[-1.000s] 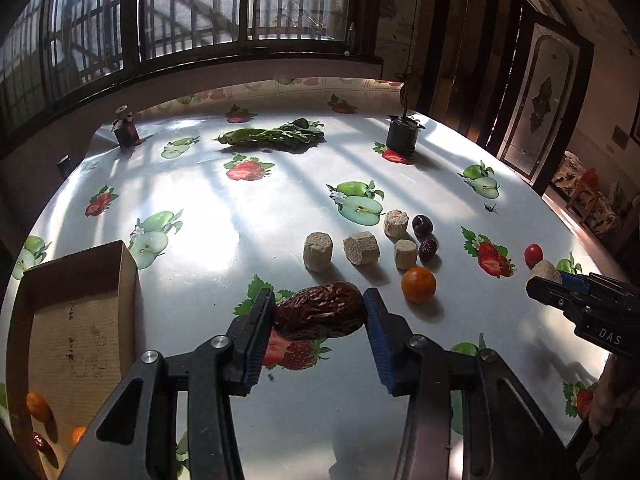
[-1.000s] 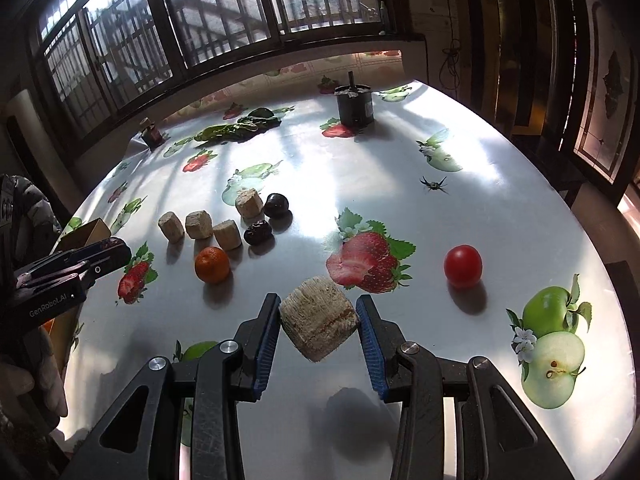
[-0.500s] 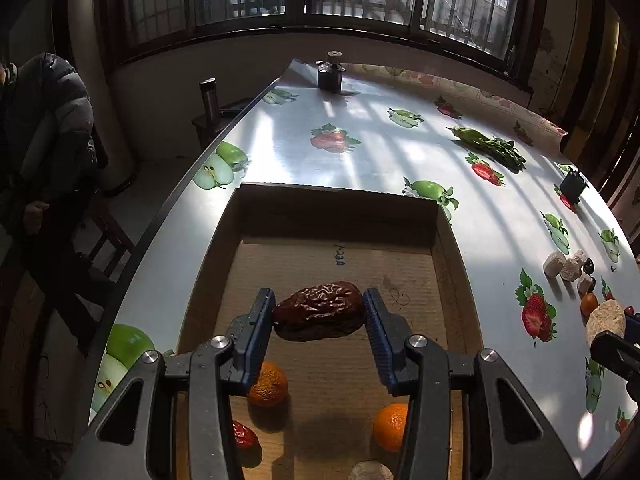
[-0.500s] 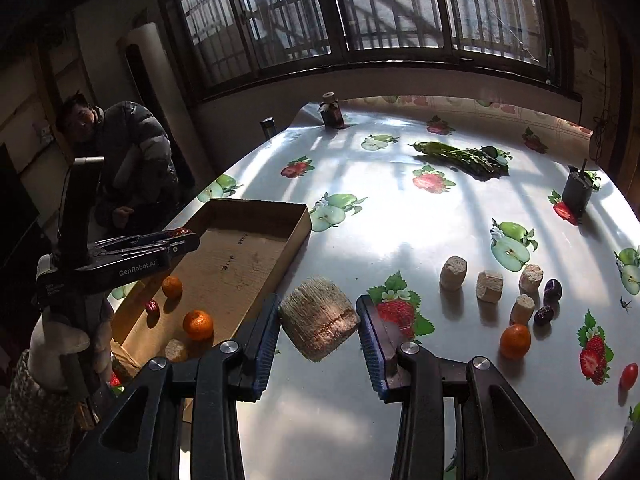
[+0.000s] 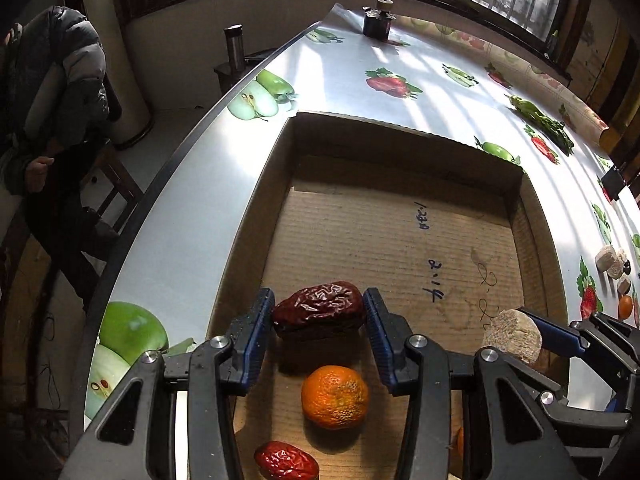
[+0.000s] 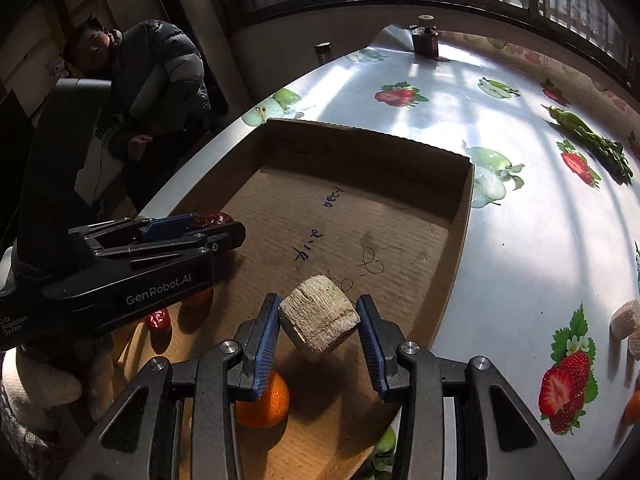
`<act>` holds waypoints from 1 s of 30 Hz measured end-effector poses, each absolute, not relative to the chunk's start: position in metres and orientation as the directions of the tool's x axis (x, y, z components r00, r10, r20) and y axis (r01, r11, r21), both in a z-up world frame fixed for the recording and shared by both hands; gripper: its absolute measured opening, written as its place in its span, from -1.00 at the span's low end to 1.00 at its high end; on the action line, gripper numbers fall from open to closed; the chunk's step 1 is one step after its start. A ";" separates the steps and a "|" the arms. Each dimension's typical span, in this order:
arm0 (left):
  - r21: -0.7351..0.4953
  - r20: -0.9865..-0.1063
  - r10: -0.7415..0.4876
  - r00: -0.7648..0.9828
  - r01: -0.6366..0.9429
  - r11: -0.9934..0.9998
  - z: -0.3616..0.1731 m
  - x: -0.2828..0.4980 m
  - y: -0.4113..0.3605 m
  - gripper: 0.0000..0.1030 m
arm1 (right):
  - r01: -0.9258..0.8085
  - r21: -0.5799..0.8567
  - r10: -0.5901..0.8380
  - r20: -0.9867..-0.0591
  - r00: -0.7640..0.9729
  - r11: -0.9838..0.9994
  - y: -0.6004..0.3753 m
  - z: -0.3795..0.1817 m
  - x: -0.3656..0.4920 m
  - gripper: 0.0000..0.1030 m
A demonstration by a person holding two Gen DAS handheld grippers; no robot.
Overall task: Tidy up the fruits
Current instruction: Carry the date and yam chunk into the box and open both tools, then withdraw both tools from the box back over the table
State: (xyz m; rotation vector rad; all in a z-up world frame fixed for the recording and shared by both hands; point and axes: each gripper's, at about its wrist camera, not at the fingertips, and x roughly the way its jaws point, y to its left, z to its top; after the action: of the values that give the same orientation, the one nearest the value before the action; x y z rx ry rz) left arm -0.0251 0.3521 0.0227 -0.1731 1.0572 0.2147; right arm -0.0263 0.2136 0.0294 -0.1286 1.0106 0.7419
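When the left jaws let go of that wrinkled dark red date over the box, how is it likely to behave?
The date looks light and slightly soft, its skin wrinkled, so the left gripper probably grips it easily. Its oblong shape suggests little rolling on the cardboard box floor. It may bump the orange just below.

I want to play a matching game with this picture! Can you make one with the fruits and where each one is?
Things:
1. big wrinkly red date
2. pale woody chunk
3. orange
4. bunch of green leaves

Places:
a. lying on the box floor
b. gripped by the right hand-held gripper
c. on the tablecloth, outside the box
d. gripped by the left hand-held gripper

Pairs: 1-d, 2-b, 3-a, 4-c
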 end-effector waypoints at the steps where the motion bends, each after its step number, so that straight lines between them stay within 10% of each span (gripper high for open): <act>1: -0.033 -0.879 0.094 0.468 -0.256 0.966 0.022 -0.025 0.351 -0.14 | -0.619 0.229 0.502 -0.807 0.311 0.751 0.215 0.028 -0.026 -0.17; 16: -0.100 -0.858 0.069 0.509 -0.298 0.949 0.043 -0.060 0.355 0.07 | -0.682 0.128 0.480 -0.802 0.356 0.720 0.222 0.034 -0.067 -0.11; 20: -0.108 -0.816 0.104 0.569 -0.326 0.939 0.070 -0.081 0.350 0.13 | -0.675 0.120 0.505 -0.760 0.409 0.728 0.208 0.056 -0.077 0.19; 26: 0.023 -0.677 0.280 0.681 -0.361 0.932 0.116 -0.130 0.300 0.73 | -0.655 0.129 0.532 -0.707 0.466 0.745 0.166 0.080 -0.101 0.26; 30: 0.022 -0.617 0.277 0.736 -0.336 0.942 0.131 -0.154 0.260 0.74 | -0.617 0.151 0.527 -0.695 0.489 0.772 0.128 0.083 -0.114 0.27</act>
State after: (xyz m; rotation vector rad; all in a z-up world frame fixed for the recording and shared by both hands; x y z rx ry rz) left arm -0.1539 0.2600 0.1313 -0.0927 0.6629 0.3369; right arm -0.1139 0.1281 0.0829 -0.1248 0.7986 0.6973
